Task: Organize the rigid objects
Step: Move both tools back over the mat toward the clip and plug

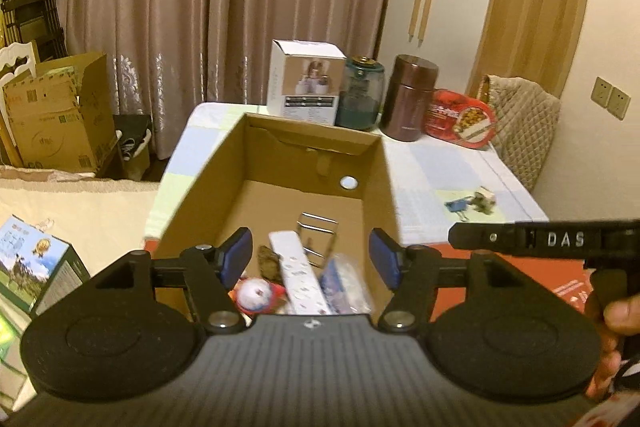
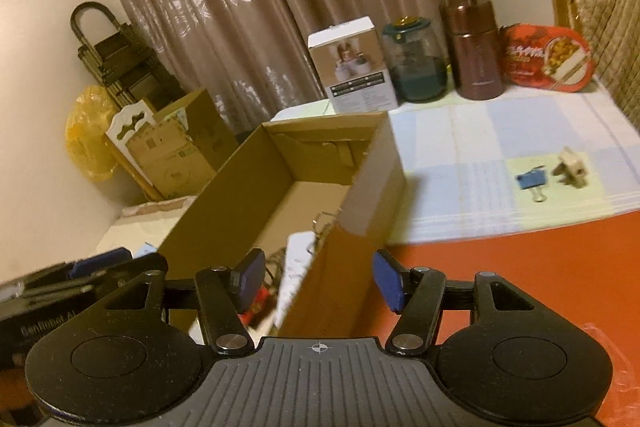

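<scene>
An open cardboard box (image 1: 188, 203) stands on the table. Inside lie a white power strip (image 1: 298, 271), a wire metal clip (image 1: 318, 239), a white and red ball (image 1: 256, 293) and a clear packet (image 1: 346, 283). My left gripper (image 1: 310, 259) hangs open over the box's near end with nothing between its blue pads. My right gripper (image 2: 320, 279) is open astride the box's right wall (image 2: 360, 195), and its pads stand clear of the cardboard. On the cloth to the right lie a blue binder clip (image 2: 530, 181) and a small beige figure (image 2: 572, 169).
At the table's far edge stand a white product box (image 1: 306, 83), a teal glass jar (image 1: 360, 95), a brown flask (image 1: 410, 99) and a red tin (image 1: 460, 119). A quilted chair back (image 1: 524, 127) is at the right. Cardboard cartons (image 1: 52, 115) crowd the floor at the left.
</scene>
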Demonstrator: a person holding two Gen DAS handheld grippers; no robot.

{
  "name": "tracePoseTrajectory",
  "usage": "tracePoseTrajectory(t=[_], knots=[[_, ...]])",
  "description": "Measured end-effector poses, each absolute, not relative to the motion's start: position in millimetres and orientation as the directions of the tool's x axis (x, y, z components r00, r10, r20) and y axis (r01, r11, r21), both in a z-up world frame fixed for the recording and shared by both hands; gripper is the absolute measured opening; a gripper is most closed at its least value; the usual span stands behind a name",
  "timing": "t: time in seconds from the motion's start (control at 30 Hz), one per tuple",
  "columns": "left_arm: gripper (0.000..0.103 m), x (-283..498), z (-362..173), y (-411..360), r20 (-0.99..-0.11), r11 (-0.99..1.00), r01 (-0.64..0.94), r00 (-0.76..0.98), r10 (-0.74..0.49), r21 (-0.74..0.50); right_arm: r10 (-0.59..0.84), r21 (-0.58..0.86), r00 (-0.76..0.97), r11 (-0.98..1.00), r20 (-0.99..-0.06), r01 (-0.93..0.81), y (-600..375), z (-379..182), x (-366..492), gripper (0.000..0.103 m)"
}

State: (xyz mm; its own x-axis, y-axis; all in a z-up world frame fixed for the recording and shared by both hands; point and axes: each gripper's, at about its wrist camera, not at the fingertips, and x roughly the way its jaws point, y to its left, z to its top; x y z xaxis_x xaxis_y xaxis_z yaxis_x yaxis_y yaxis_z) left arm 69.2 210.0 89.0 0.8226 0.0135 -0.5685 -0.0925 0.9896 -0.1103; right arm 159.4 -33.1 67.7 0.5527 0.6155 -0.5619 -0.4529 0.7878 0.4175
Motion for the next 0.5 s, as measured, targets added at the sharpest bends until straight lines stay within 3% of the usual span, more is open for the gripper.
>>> tracePoseTrajectory(t=[0.5], knots=[[0.089, 33, 99, 129, -0.565, 0.991, -0.062, 0.825, -0.017, -0.119, 0.527, 0.357, 0.644, 0.850, -0.555, -0.388, -136, 71, 104, 0.070]])
